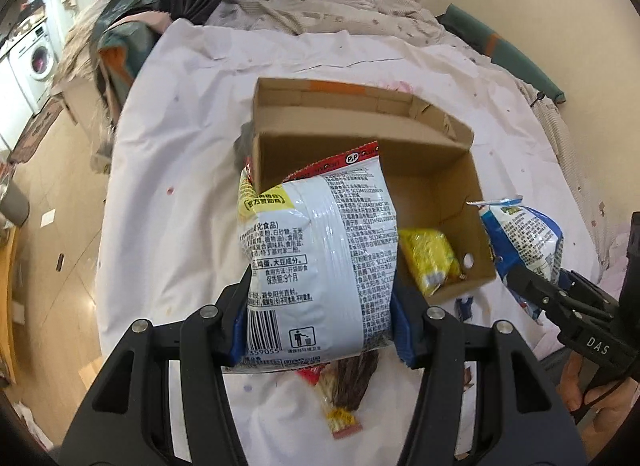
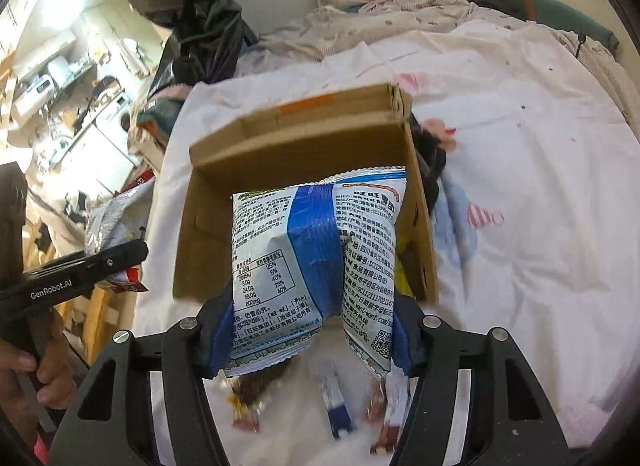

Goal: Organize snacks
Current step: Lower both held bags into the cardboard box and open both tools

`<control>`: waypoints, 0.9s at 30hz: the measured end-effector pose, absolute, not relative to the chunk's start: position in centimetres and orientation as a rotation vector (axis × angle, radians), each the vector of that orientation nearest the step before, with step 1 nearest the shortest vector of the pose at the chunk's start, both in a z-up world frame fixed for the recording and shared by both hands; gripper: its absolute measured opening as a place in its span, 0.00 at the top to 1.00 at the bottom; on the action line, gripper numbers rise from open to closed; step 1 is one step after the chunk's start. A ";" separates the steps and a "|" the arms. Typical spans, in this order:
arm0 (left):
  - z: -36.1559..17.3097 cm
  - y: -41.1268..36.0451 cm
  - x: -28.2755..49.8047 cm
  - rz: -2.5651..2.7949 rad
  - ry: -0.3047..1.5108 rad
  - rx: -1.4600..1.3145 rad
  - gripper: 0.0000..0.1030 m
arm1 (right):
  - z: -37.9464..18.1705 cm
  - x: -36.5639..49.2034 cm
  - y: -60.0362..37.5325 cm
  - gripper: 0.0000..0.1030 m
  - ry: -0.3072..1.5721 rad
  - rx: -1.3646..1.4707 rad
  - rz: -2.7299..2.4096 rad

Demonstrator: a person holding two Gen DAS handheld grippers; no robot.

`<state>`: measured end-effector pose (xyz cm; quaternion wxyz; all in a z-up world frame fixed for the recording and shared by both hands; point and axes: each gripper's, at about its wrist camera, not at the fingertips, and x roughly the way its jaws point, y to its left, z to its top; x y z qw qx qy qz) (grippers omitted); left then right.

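I have both grippers over the bed, each with a snack bag clamped between its pads. My left gripper (image 1: pixel 320 318) is closed part-way on a white snack bag with a red top edge (image 1: pixel 316 250); the pads press into its lower sides, near the barcode, and the bag stands up in front of the camera, its top edge overlapping the near-left corner of the cardboard box (image 1: pixel 432 185). My right gripper (image 2: pixel 312 334) grips a blue-and-white snack bag (image 2: pixel 312 250) the same way, jaws roughly half open and squeezing it so the bag creases down the middle; that bag hangs over the open box (image 2: pixel 288 137).

The box sits open on the white sheet (image 1: pixel 180 137) towards the middle of the bed. Inside it, at the near-right corner, lies a yellow packet (image 1: pixel 428 262).

Loose snacks lie on the sheet between the box and the near edge of the bed: a brown-and-yellow packet (image 1: pixel 348 390) below the left gripper, a small blue-and-white stick pack (image 2: pixel 336 406) and a red-and-white wrapper (image 2: pixel 390 418) under the right one; those two are blurred.

A rumpled blanket (image 1: pixel 320 13) is piled along the far edge of the bed.
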<state>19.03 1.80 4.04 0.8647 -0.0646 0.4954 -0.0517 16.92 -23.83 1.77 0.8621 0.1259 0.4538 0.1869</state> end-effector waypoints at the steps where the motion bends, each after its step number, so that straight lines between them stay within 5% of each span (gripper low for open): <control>1: 4.3 1.8 19.6 -0.115 1.033 -0.137 0.49 | 2.0 17.5 -24.1 0.38 0.942 0.298 0.402; 27: -3.9 0.3 24.5 -0.071 1.072 -0.062 0.48 | -7.5 25.6 -21.5 0.35 1.070 0.319 0.476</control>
